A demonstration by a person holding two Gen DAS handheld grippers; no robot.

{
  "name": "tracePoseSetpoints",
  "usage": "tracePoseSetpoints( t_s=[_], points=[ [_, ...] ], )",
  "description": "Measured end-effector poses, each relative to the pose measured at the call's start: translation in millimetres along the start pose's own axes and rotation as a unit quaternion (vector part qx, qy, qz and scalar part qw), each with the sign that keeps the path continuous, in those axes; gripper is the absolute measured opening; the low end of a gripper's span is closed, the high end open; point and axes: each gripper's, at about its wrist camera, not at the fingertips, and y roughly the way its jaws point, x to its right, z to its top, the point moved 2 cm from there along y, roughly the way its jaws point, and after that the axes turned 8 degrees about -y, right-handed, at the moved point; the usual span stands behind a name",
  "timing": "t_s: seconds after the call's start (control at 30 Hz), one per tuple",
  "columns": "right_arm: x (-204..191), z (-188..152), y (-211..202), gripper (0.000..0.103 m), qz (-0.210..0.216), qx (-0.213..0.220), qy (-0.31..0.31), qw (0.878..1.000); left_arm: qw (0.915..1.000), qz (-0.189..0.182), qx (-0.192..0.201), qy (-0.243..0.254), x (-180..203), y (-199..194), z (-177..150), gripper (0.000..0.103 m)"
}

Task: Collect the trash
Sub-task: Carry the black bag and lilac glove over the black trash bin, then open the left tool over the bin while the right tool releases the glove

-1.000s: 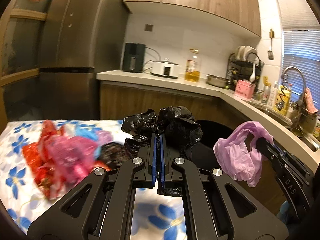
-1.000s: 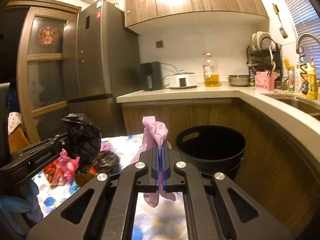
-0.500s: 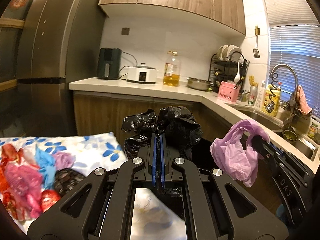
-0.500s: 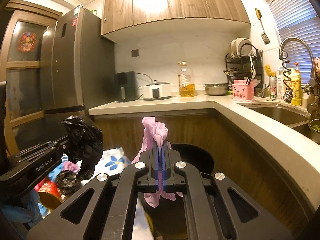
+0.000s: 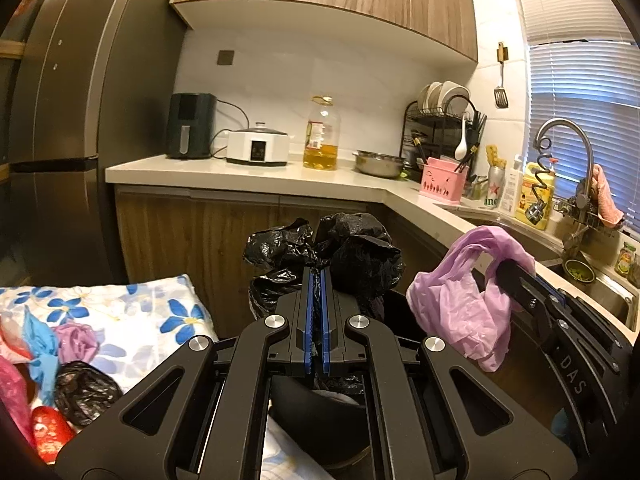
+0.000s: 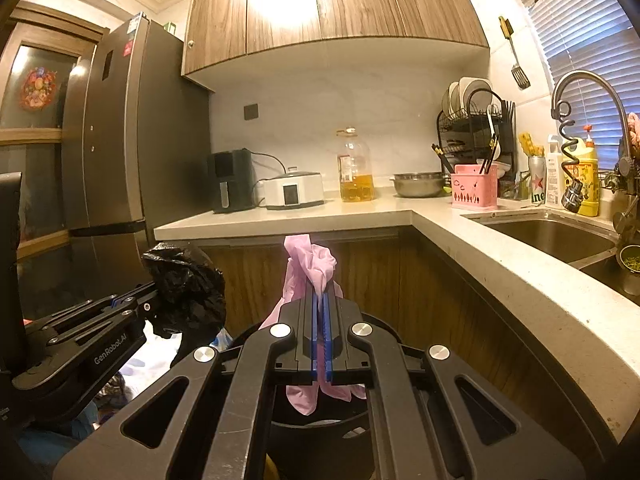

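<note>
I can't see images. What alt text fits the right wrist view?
The right tool is shut on a pink plastic bag above a black bin. At left, the left tool holds a black bag; a kitchen counter runs behind.

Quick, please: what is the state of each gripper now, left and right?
Left gripper: closed, holding the black bag.
Right gripper: closed, holding the pink bag.

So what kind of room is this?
A home kitchen, almost certainly: a sink with a tall faucet, a dish rack of plates on the counter, and a big fridge.
</note>
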Motion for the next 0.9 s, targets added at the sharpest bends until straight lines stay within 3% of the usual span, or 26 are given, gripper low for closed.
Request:
tracePoseSetpoints(
  t_s=[0.73, 0.83, 0.87, 0.9],
  points=[
    [6, -11, 45, 0.003, 0.006, -0.01, 0.0, 1.0, 0.9996, -0.018, -0.022, 0.003, 2, 56, -13, 0.004],
    [7, -14, 50, 0.007, 0.006, -0.012, 0.003, 1.0, 0.9996, -0.014, -0.022, 0.009, 3, 61, -16, 0.022],
    [7, -15, 52, 0.009, 0.008, -0.015, 0.005, 1.0, 0.9997, -0.014, -0.021, 0.006, 1, 63, -17, 0.043],
    [9, -16, 53, 0.016, 0.006, -0.017, 0.006, 1.0, 0.9997, -0.017, -0.02, 0.001, 0, 64, -18, 0.053]
  ],
)
